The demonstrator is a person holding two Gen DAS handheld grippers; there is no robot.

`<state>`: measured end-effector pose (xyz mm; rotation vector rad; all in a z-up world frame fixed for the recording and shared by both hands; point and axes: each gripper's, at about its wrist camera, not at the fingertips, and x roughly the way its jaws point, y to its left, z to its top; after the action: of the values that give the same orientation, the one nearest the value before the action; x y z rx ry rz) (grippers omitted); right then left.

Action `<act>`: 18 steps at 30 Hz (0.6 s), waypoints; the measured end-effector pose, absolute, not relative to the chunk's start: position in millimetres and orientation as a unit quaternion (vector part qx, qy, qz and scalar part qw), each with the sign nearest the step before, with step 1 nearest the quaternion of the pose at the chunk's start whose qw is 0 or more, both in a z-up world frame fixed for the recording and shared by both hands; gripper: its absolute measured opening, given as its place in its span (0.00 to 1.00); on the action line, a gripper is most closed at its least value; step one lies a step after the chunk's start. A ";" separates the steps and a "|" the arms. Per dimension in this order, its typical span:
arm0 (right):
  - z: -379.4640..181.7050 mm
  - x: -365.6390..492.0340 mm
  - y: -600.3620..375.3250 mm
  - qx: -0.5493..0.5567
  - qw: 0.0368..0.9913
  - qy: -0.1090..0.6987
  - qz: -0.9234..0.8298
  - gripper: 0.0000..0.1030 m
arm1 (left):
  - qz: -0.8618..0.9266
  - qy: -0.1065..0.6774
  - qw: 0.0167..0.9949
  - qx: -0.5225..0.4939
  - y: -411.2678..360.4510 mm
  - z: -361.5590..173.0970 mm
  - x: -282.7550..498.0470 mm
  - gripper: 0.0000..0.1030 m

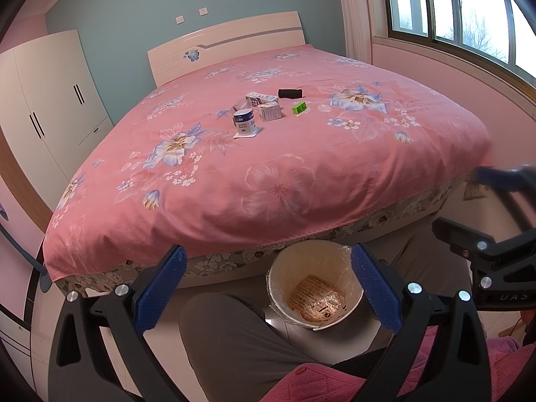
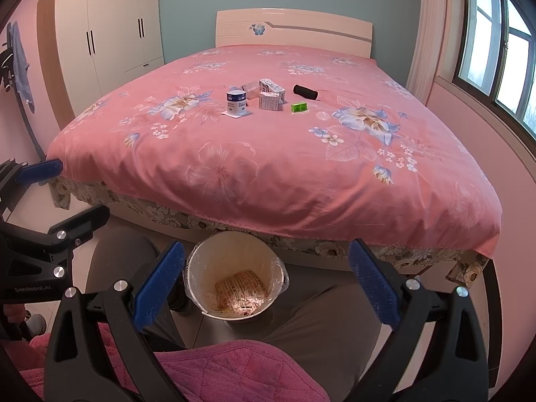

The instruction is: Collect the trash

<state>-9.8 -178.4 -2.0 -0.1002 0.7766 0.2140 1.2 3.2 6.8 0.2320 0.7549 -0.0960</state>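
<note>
A cluster of trash lies mid-bed on the pink floral cover [image 1: 268,174]: a white-and-blue cup [image 1: 244,122] [image 2: 236,102] on a paper square, two small cartons [image 1: 269,111] [image 2: 269,100], a black roll [image 1: 290,93] [image 2: 305,91] and a green box [image 1: 299,107] [image 2: 299,107]. A lined white bin [image 1: 315,288] [image 2: 234,278] stands on the floor at the bed's foot, with a printed wrapper inside. My left gripper [image 1: 268,288] is open and empty above the bin. My right gripper [image 2: 266,284] is open and empty, also above the bin.
The person's grey-trousered legs [image 1: 234,338] flank the bin, with a pink quilted garment [image 2: 234,372] below. A white wardrobe [image 2: 110,30] stands left of the bed. A window [image 1: 469,10] runs along the right wall. The headboard [image 2: 294,30] is at the far end.
</note>
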 end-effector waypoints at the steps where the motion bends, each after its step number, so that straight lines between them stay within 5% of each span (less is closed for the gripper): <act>1: -1.8 -9.9 -178.5 -0.049 0.919 0.378 0.104 0.93 | -0.047 0.367 0.922 0.113 3.2 6.8 1.1 0.97; 18: -4.2 -10.5 -179.4 -0.048 0.919 0.378 0.103 0.93 | -0.045 0.367 0.922 0.114 3.4 6.7 0.0 0.97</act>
<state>-10.5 -179.4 -4.2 -0.0990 0.7761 0.2121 0.0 3.4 6.7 0.2336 0.7532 -0.0927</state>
